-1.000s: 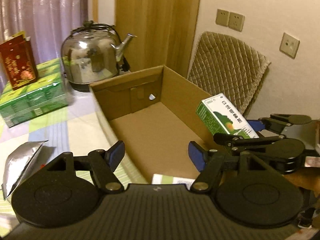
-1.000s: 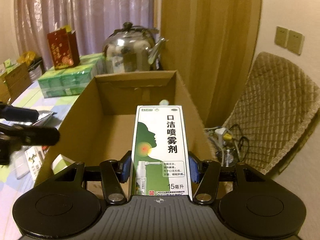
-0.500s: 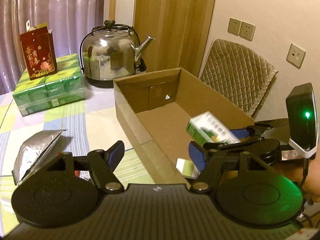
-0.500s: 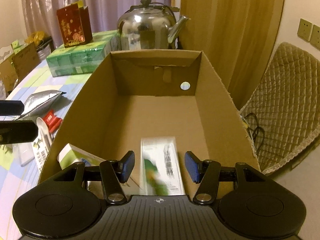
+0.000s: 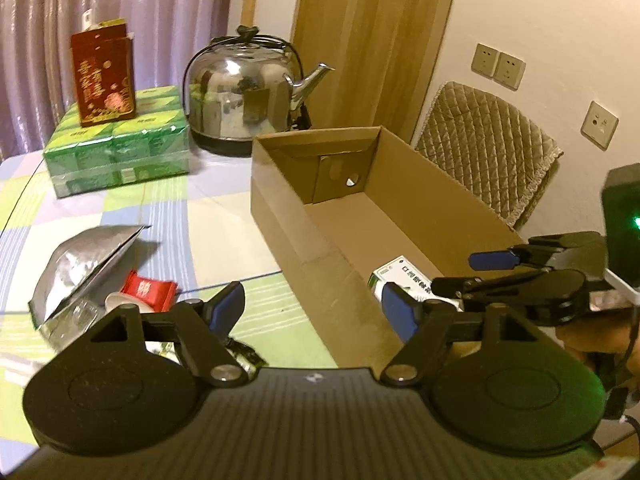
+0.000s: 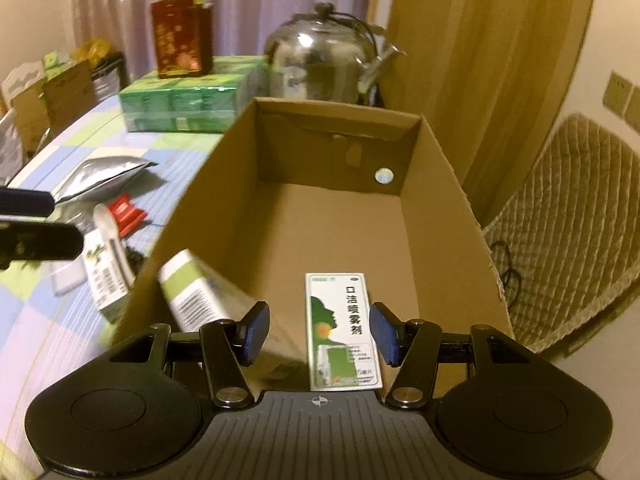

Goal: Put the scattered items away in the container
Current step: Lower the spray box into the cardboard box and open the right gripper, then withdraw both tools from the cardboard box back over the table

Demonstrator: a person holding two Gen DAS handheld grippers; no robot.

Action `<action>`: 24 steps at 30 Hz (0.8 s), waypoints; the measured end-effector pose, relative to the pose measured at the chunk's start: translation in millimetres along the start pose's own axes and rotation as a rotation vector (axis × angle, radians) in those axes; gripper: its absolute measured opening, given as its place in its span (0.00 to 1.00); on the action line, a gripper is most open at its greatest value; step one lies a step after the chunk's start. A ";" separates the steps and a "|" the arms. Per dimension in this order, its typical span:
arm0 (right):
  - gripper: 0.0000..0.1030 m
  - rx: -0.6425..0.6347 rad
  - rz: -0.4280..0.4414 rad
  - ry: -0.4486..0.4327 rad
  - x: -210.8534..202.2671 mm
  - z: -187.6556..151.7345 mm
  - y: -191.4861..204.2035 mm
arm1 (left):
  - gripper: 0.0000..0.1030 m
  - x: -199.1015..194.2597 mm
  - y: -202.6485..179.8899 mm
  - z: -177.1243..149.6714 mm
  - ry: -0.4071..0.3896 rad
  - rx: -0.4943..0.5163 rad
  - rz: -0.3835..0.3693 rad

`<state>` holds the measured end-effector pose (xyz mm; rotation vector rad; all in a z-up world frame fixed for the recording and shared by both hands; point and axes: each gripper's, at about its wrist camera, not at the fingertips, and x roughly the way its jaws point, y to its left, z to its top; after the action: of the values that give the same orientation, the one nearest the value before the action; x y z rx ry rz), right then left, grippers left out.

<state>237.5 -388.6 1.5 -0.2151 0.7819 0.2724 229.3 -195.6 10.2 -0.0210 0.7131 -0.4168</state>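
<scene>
We hold the right gripper (image 6: 318,334) over the near end of the cardboard box (image 6: 440,216), its blue pads spread apart with nothing between them. Below it a green and white spray carton (image 6: 342,330) lies flat on the box floor, close to the near wall, printed face up. A second green and white carton (image 6: 192,292) leans tilted against the box's left wall at the near corner. Our left gripper (image 5: 312,308) hangs above the desk (image 5: 224,232) at the box's outer left side, and its pads too stand wide apart and grip nothing. On the checked cloth just left of it lie a silver foil pouch (image 5: 88,256), a small red packet (image 5: 146,290) touching the pouch's near edge, and a white spoon (image 6: 105,219) beside them. From the right wrist view we also see a small green and white box (image 6: 106,280) lying on the desk just outside the cardboard wall. Farther back stand a steel kettle (image 5: 244,92) and a stack of green packs (image 5: 116,148) with a red carton (image 5: 104,76) on top.
</scene>
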 end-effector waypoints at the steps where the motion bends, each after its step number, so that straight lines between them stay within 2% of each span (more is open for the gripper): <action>1: 0.51 -0.012 0.002 -0.005 -4.1 -1.5 4.6 | 0.70 -3.1 2.3 -2.6 -0.001 -0.009 0.003; 11: 0.51 -0.092 0.061 -0.003 -7.6 -4.8 42.5 | 0.71 -26.1 26.2 -27.1 0.002 -0.061 0.032; 24: 0.51 -0.095 0.107 -0.005 12.3 7.9 75.8 | 0.72 -40.9 53.3 -47.8 0.019 -0.116 0.067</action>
<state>226.8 -312.8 -8.6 -0.2622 0.7775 0.4110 190.5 -125.4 -8.8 -0.1019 0.7543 -0.3118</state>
